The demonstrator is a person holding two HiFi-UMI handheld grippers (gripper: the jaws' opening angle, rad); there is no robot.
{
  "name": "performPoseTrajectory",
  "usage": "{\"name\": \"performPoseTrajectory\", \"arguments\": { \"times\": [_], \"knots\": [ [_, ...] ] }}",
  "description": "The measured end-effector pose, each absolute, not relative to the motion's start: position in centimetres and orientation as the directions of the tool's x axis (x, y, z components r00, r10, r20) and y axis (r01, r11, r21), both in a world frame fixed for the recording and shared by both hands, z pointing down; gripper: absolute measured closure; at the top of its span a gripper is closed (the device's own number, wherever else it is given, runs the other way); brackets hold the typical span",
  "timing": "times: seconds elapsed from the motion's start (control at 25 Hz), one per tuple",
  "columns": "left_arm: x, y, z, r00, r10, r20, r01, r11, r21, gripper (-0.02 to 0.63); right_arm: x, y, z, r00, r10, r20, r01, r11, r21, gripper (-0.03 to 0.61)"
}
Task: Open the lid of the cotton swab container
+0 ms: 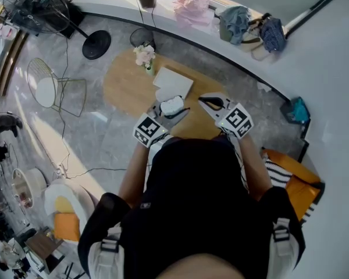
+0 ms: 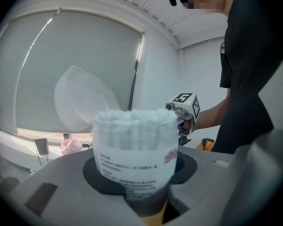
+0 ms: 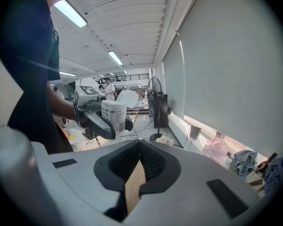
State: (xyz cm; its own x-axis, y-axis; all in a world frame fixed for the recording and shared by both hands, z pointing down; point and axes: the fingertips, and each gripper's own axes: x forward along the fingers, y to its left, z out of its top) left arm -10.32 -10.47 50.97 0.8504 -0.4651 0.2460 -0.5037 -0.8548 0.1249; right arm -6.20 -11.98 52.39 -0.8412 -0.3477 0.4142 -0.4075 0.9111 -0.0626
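The cotton swab container (image 2: 134, 149), a clear round tub with a printed label, is packed with white swabs. My left gripper (image 2: 137, 192) is shut on its lower body and holds it upright above the wooden table (image 1: 128, 86). Its translucent lid (image 2: 80, 98) stands swung back on the left, so the swab tips are bare. In the right gripper view the container (image 3: 114, 114) and raised lid (image 3: 127, 98) show at a distance. My right gripper (image 3: 139, 147) is shut with nothing in it, apart from the container, to its right (image 1: 206, 102).
A white flat box (image 1: 173, 83) and a small vase of flowers (image 1: 145, 56) sit on the oval table. A wire chair (image 1: 49, 89) and a floor fan (image 1: 43, 7) stand to the left. Clothes and bags lie on the window ledge (image 1: 238, 22).
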Motion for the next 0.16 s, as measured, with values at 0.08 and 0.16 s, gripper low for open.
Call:
{"name": "performPoseTrajectory", "arguments": {
  "times": [0.08,0.16],
  "knots": [
    [-10.33,-10.44,51.01,0.850,-0.465,0.246,-0.503,-0.855,0.125,0.420,-6.17,-11.98,52.47,-0.839,-0.349,0.417,-0.411,0.910,-0.065,0.581],
    [-10.34,-10.42,51.04,0.850,-0.465,0.246,-0.504,-0.854,0.127,0.420,-6.15,-12.00,52.51,-0.839,-0.348,0.419,-0.407,0.911,-0.059,0.581]
  ]
}}
